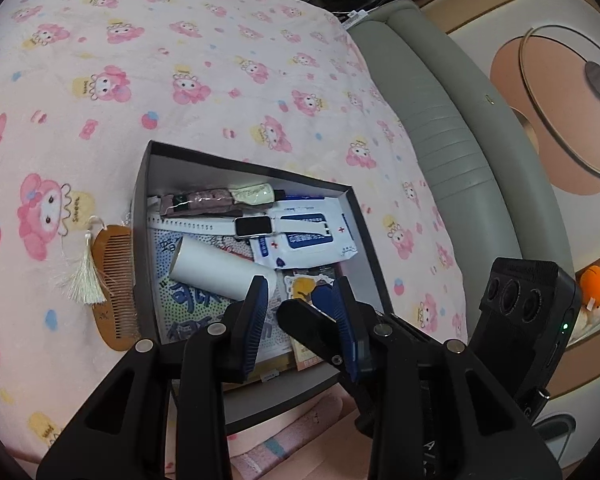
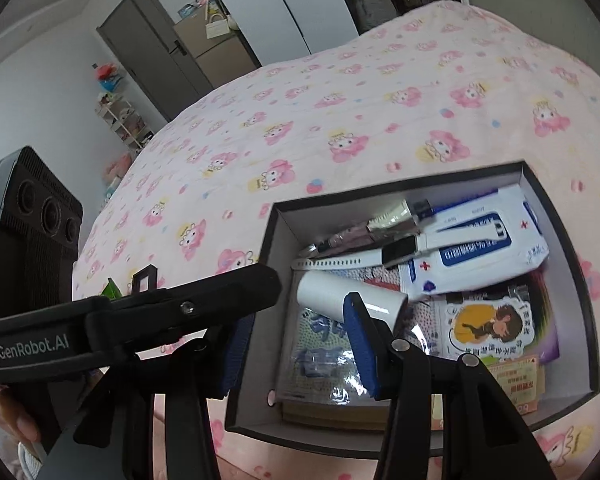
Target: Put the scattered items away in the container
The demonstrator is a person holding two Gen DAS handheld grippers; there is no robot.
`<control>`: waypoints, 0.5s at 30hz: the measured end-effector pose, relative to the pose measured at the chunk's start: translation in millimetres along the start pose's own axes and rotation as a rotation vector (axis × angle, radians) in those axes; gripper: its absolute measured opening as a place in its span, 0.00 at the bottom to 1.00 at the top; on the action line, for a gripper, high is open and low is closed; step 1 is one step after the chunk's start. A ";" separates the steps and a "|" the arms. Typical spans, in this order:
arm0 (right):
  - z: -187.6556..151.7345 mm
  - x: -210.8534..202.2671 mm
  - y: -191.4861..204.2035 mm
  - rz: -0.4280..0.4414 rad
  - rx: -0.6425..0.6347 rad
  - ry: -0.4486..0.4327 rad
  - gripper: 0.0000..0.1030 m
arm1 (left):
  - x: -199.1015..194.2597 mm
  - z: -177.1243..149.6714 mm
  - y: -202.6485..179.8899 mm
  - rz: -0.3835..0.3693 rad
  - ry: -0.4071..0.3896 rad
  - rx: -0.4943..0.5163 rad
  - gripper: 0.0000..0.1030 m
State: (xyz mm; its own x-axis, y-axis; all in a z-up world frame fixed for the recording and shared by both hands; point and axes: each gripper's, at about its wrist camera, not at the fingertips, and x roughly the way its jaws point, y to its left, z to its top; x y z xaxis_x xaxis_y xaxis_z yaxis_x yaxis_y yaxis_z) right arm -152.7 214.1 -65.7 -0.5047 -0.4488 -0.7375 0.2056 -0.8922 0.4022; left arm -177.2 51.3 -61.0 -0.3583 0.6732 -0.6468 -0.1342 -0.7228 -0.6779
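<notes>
The risk we see from here is the comb [image 1: 114,284]: it lies on the bed [image 1: 220,80] touching the outside of the box [image 1: 142,216] wall, at about nine o'clock from the box's middle in the left wrist view, with its tassel [image 1: 86,272] trailing away from the box. It lies flat on a soft blanket, so fingers coming down on it could press it into the cloth or push it along the wall rather than lift it (the tassel could also snag). A knock against the box rim could shift the box, which sits near the bed's edge.

The left gripper [image 1: 300,300] hovers over the box with its fingers [image 1: 256,320] partly open and nothing between them. The right gripper [image 2: 296,340] also hangs over the box, fingers about half open and empty. Inside the box lie a white roll [image 1: 220,268], a watch [image 1: 252,226], a wipes pack [image 1: 308,240] and booklets.
</notes>
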 end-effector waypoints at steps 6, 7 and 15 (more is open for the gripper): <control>-0.1 5.5 0.0 0.016 -0.006 0.007 0.42 | -10.7 1.7 19.2 0.024 -0.025 -0.041 0.31; 0.3 5.4 -1.2 0.015 -0.005 0.005 0.42 | -11.0 2.3 21.4 0.030 -0.027 -0.044 0.31; 1.6 -4.9 -32.2 -0.073 0.032 -0.024 0.42 | -21.6 1.5 63.8 0.233 -0.080 -0.062 0.32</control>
State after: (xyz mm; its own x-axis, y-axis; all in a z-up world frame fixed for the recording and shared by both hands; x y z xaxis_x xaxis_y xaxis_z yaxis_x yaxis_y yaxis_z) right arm -158.2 245.1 -74.2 -0.5371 -0.3812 -0.7524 0.1407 -0.9200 0.3657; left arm -179.4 -9.6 -89.8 -0.4449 0.4733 -0.7603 0.0165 -0.8445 -0.5354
